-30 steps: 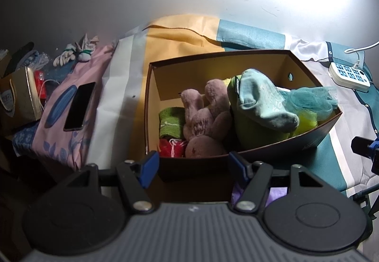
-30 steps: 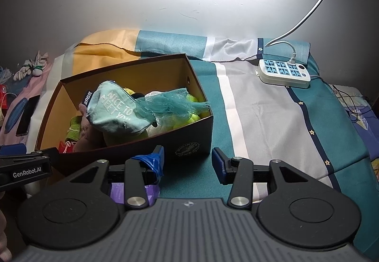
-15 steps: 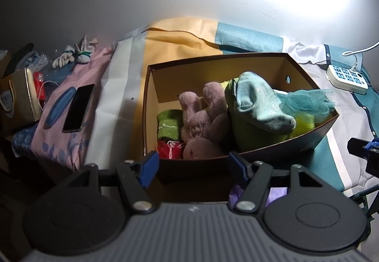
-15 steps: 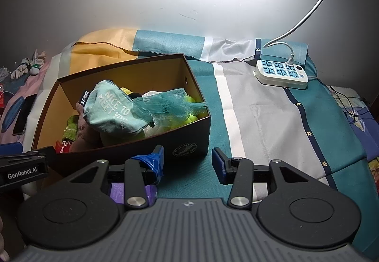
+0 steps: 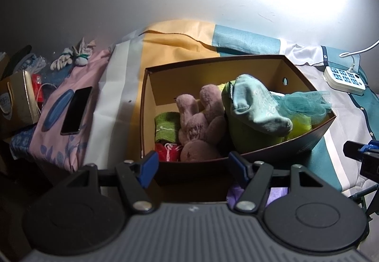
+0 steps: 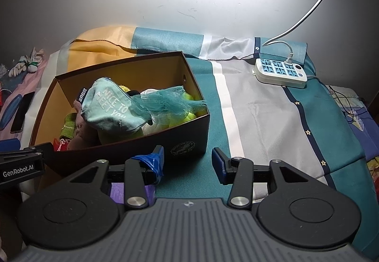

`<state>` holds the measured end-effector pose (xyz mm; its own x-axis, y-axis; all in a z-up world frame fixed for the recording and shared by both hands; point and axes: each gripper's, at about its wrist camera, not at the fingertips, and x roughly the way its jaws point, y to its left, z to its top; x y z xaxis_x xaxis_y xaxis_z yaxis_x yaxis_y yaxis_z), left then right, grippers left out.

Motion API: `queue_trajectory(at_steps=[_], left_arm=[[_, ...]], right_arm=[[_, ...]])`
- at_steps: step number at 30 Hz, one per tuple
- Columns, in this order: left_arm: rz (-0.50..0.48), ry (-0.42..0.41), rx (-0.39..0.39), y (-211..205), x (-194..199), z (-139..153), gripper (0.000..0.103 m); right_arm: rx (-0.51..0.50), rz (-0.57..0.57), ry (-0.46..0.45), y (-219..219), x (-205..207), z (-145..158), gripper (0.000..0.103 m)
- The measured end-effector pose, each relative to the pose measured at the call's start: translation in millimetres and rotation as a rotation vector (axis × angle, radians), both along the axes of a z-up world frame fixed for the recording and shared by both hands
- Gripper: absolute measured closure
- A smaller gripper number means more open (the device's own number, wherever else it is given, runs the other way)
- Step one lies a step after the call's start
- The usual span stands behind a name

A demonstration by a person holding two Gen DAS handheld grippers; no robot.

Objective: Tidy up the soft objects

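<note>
A brown cardboard box point(image 5: 213, 67) point(image 6: 189, 141) sits on the bed and holds soft things: a mauve plush toy point(image 5: 201, 122), a green knit piece point(image 5: 165, 126), a red knit piece point(image 5: 168, 154), a light teal cap point(image 5: 258, 108) point(image 6: 109, 108) printed with white words, teal netting point(image 6: 165, 100) and yellow-green fabric point(image 5: 300, 124). My left gripper point(image 5: 191, 164) hangs open just in front of the box's near wall, nothing between its fingers. My right gripper point(image 6: 187, 162) stands open over the teal sheet by the box's right front corner, also empty.
A white power strip point(image 6: 279, 70) with its cable lies at the back right on the striped sheet point(image 6: 260, 115). A black phone point(image 5: 75, 115) rests on pink cloth at the left, near a small carton point(image 5: 16, 100) and white gloves point(image 5: 71, 58). The wall stands behind.
</note>
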<state>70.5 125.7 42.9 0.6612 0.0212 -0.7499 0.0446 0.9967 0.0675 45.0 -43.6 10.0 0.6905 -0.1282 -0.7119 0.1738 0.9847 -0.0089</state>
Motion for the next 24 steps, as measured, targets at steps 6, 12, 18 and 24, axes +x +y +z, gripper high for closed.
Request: queue_trajectory(at_steps=[6, 12, 18, 24], left_arm=[[0.001, -0.001, 0.000, 0.3, 0.6, -0.2, 0.034], [-0.006, -0.027, 0.001, -1.4, 0.2, 4.3, 0.034], [0.005, -0.057, 0.017, -1.7, 2.1, 11.0, 0.034], [0.019, -0.072, 0.019, 0.2, 3.0, 11.3, 0.034]], right_arm=[[-0.005, -0.005, 0.003, -1.0, 0.7, -0.6, 0.074], [0.025, -0.002, -0.031, -4.2, -1.2, 4.1, 0.074], [0.058, 0.016, -0.083, -3.4, -3.4, 11.4, 0.074], [0.076, 0.011, -0.118, -4.4, -3.4, 13.6, 0.074]])
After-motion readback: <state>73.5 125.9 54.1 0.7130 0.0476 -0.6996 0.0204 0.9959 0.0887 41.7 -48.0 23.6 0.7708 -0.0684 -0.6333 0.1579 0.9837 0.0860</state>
